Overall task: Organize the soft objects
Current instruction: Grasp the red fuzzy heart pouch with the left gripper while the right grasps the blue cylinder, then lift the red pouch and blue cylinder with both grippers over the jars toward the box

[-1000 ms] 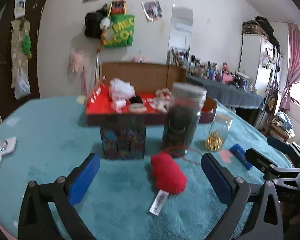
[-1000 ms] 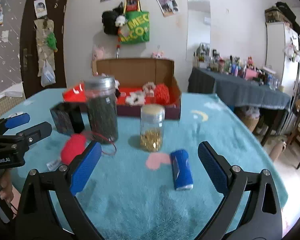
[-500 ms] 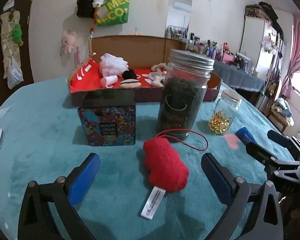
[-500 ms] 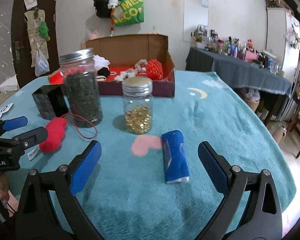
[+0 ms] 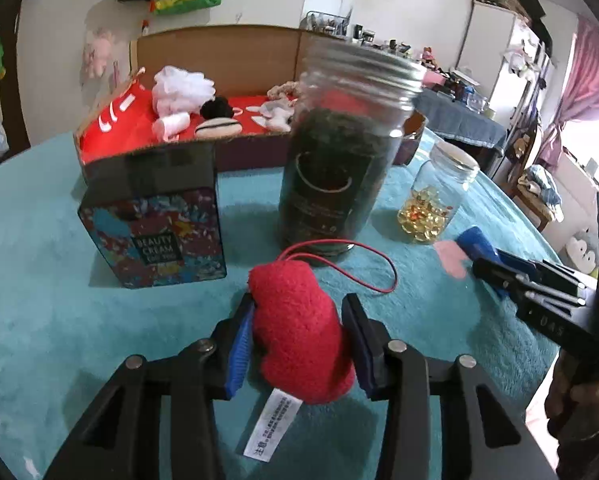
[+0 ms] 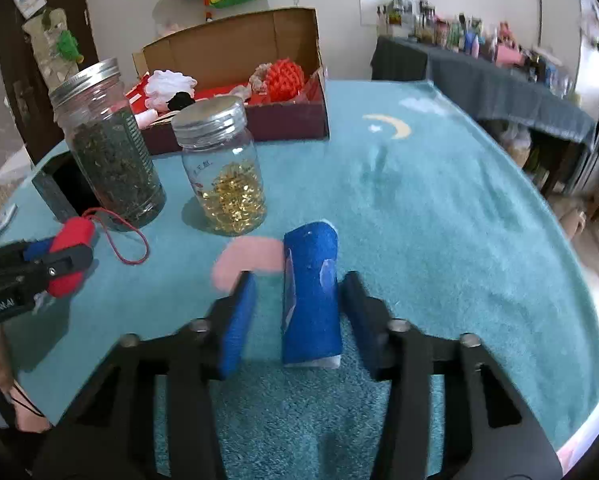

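A red plush toy (image 5: pixel 299 332) with a red cord and white tag lies on the teal cloth. My left gripper (image 5: pixel 297 334) has closed around it, both pads touching its sides; it also shows in the right wrist view (image 6: pixel 69 256). A rolled blue cloth (image 6: pixel 311 292) lies between the pads of my right gripper (image 6: pixel 299 312); the right pad is close to it, the left pad stands apart with a gap. An open cardboard box (image 5: pixel 235 56) at the back holds several soft items on a red lining.
A tall jar of dark leaves (image 5: pixel 339 152), a small jar of gold capsules (image 5: pixel 435 200) and a patterned "Beauty Cream" box (image 5: pixel 155 224) stand between the grippers and the cardboard box. A pink heart patch (image 6: pixel 251 260) lies beside the blue roll. The table edge is at right.
Both grippers moved forward and down onto their objects and narrowed. The left one closed on the red plush; the right one closed partly around the blue roll.
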`<state>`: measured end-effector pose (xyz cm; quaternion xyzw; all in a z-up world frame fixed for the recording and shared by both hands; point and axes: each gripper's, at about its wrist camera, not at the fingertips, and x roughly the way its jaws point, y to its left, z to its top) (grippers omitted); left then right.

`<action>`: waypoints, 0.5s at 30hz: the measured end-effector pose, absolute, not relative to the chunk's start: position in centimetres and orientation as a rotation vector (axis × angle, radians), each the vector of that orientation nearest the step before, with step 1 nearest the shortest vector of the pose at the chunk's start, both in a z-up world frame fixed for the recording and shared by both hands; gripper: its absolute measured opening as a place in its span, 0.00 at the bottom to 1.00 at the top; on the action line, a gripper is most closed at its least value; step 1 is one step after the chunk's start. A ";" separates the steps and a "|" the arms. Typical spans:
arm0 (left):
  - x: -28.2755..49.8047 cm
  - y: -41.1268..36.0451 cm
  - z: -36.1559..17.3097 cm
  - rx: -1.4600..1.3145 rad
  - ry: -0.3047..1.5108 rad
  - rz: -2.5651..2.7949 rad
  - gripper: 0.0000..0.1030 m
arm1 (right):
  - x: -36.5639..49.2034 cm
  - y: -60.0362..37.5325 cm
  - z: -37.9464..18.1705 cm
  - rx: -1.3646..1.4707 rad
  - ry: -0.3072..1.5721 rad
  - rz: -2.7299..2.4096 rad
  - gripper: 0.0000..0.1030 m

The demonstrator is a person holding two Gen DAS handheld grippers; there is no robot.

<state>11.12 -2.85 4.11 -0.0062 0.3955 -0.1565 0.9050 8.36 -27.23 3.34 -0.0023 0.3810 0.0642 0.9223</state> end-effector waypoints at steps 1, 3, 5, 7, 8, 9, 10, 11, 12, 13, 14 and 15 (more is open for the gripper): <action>10.9 -2.9 4.2 -0.006 0.814 -0.330 0.43 | 8.3 -27.2 3.5 0.001 0.780 0.143 0.22; 10.5 -3.0 4.6 0.003 0.807 -0.345 0.43 | 8.1 -26.9 4.0 0.033 0.779 0.193 0.21; 10.3 -3.0 5.1 0.009 0.797 -0.360 0.43 | 7.6 -26.1 4.6 0.040 0.761 0.239 0.21; 10.4 -2.9 5.7 0.016 0.787 -0.367 0.43 | 7.1 -24.9 5.3 0.014 0.733 0.272 0.21; 10.4 -2.9 5.9 0.021 0.782 -0.370 0.43 | 6.8 -24.0 5.7 -0.003 0.720 0.297 0.21; 10.5 -3.0 6.2 0.025 0.777 -0.375 0.43 | 6.8 -23.4 6.0 -0.008 0.714 0.313 0.21; 10.5 -3.0 6.3 0.028 0.773 -0.380 0.43 | 6.6 -22.7 6.3 -0.015 0.711 0.341 0.21; 10.5 -3.0 6.4 0.032 0.772 -0.384 0.43 | 6.6 -22.2 6.5 -0.019 0.707 0.356 0.21; 10.6 -3.1 6.5 0.034 0.772 -0.385 0.43 | 6.5 -21.6 6.6 -0.029 0.700 0.369 0.21; 10.7 -3.1 6.5 0.035 0.771 -0.386 0.43 | 6.5 -21.1 6.7 -0.041 0.699 0.377 0.21; 10.7 -3.1 6.5 0.034 0.771 -0.387 0.43 | 6.5 -20.7 6.7 -0.047 0.699 0.384 0.21; 10.7 -3.1 6.5 0.035 0.774 -0.391 0.43 | 6.5 -20.5 6.7 -0.046 0.700 0.391 0.21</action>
